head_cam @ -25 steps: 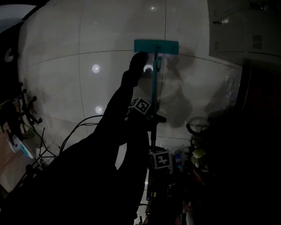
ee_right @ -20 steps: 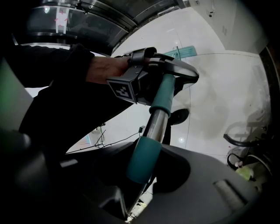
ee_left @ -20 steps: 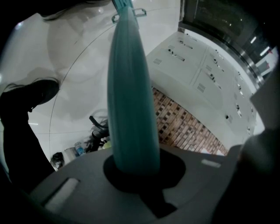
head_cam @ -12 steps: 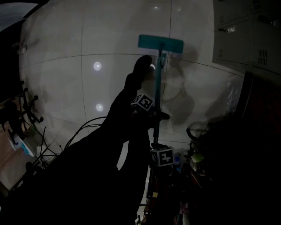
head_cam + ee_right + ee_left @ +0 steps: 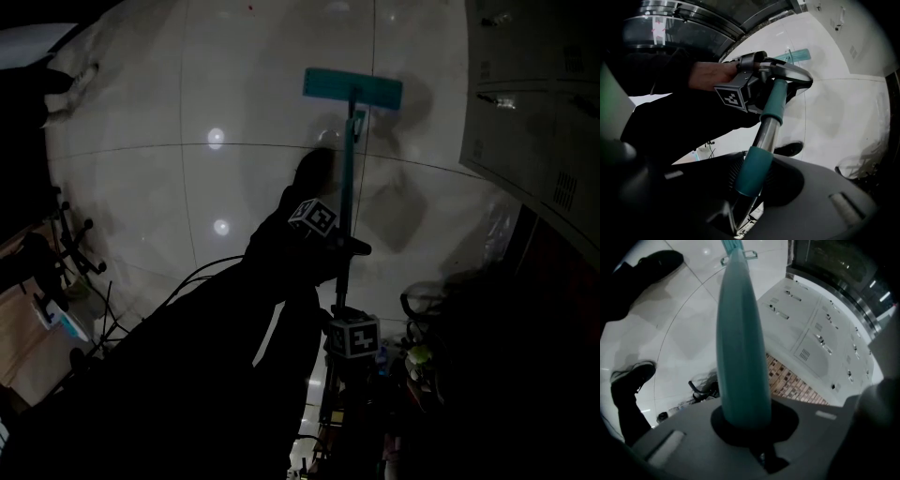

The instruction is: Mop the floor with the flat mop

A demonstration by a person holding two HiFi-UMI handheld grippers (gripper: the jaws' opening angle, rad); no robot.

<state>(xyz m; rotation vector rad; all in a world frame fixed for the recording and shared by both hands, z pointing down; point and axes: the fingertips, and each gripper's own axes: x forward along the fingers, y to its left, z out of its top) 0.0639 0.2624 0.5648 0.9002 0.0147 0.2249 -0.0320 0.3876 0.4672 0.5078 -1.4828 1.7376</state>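
A flat mop with a teal head (image 5: 352, 87) lies on the white tiled floor (image 5: 141, 187) far ahead in the head view. Its handle (image 5: 345, 187) runs back toward me. My left gripper (image 5: 330, 240) is shut on the handle partway up, its marker cube (image 5: 312, 217) facing up. Lower on the handle my right gripper (image 5: 345, 323) is shut on it too. In the left gripper view the teal grip (image 5: 740, 333) rises out of the jaws. The right gripper view has the handle (image 5: 761, 140) passing between the jaws up to the left gripper (image 5: 761, 82), with the mop head (image 5: 799, 55) beyond.
White lockers (image 5: 534, 103) line the right side. Cables and a chair base (image 5: 66, 244) sit at the left, dark clutter (image 5: 422, 347) at the lower right. A dark shoe (image 5: 633, 380) stands on the tiles, and a damp patch (image 5: 394, 206) darkens the floor beside the handle.
The mop head has slid farther away across the floor and slightly right. Both grippers kept their hold and moved forward with the handle.
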